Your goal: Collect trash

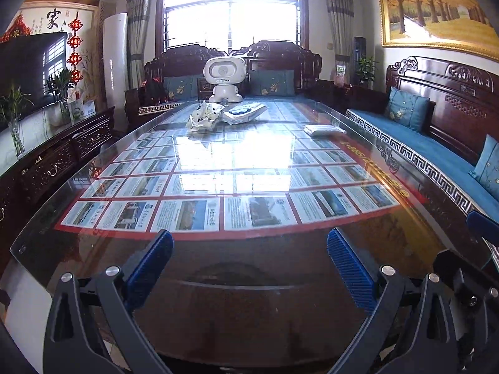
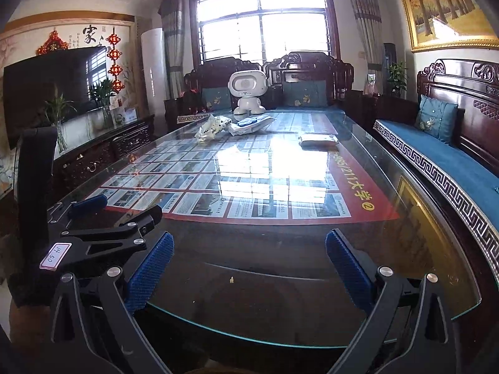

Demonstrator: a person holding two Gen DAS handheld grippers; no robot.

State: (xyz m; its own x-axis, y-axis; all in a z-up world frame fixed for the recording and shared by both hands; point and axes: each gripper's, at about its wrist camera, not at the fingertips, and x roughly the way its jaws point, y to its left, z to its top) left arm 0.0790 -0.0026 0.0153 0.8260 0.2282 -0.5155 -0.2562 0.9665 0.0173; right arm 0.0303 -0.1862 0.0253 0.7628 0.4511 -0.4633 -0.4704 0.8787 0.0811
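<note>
Hovering above the near edge of the glass-topped counter (image 1: 249, 268), the left gripper (image 1: 249, 251) points level along the counter's length toward the window end. Its blue-padded fingers (image 1: 151, 268) stand wide apart with nothing between them. The right gripper (image 2: 249, 254) holds the same attitude just beside it, also over the near edge, spread wide and empty. In the right wrist view the left gripper's black frame (image 2: 106, 233) appears at the lower left, close alongside; in the left wrist view a blue pad of the right gripper shows at the right border.

The trash lies at the far end of the counter, well apart from both grippers. A crumpled white wrapper (image 1: 204, 117) with dark print sits toward the far left corner. Just beside it, on its right, lies a flattened white and blue package (image 1: 244, 112); whether the two touch cannot be told. A flat white packet (image 1: 322, 130) rests apart from them, near the right edge of the counter.

A white toy robot (image 1: 225, 76) stands upright at the far edge, behind the wrapper and package. A sheet of printed picture cards (image 1: 218, 184) lies under the glass across the middle. A small pale crumb (image 2: 231, 279) lies on the glass near the right gripper, between its fingers in view.
</note>
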